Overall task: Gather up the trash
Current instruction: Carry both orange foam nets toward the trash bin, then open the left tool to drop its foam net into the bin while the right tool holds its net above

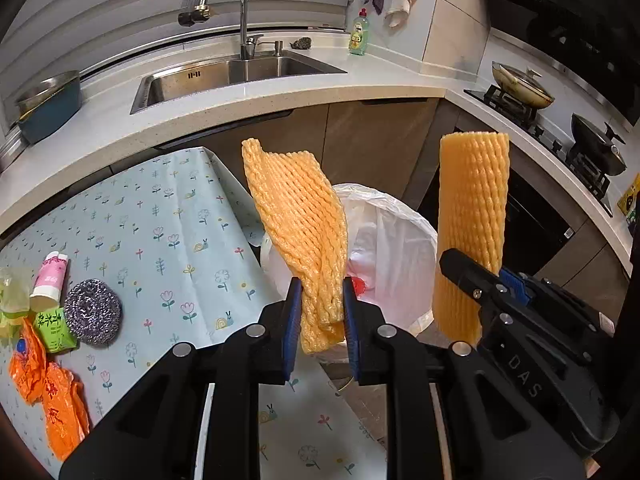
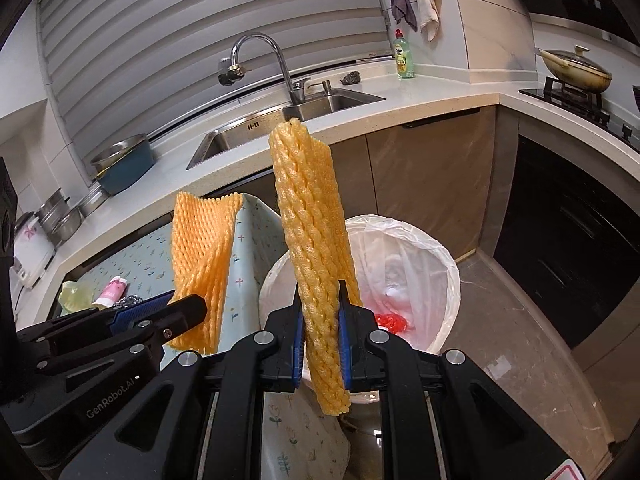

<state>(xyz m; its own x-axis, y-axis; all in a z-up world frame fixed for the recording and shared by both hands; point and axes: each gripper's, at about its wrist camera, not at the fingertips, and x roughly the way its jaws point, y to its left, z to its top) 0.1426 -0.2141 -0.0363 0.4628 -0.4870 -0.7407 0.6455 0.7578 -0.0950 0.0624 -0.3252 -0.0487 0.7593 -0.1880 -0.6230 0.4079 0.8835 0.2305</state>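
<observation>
My left gripper [image 1: 322,312] is shut on an orange foam fruit net [image 1: 298,224] that stands up between its blue pads, at the near rim of the white-lined trash bin [image 1: 396,232]. My right gripper [image 2: 320,334] is shut on a second, longer foam net [image 2: 312,232], held upright over the bin [image 2: 424,256]. Each view shows the other gripper beside it: the right gripper [image 1: 490,276] with its net [image 1: 472,208], and the left gripper [image 2: 172,308] with its net [image 2: 202,248]. Red trash [image 2: 390,322] lies in the bin.
On the floral tablecloth [image 1: 168,240] at the left lie orange plastic bags [image 1: 52,392], a green packet [image 1: 54,330], a steel scourer [image 1: 92,312] and a pink-and-white tube [image 1: 50,280]. Behind are the counter with the sink [image 1: 240,76] and a stove with pans [image 1: 524,88].
</observation>
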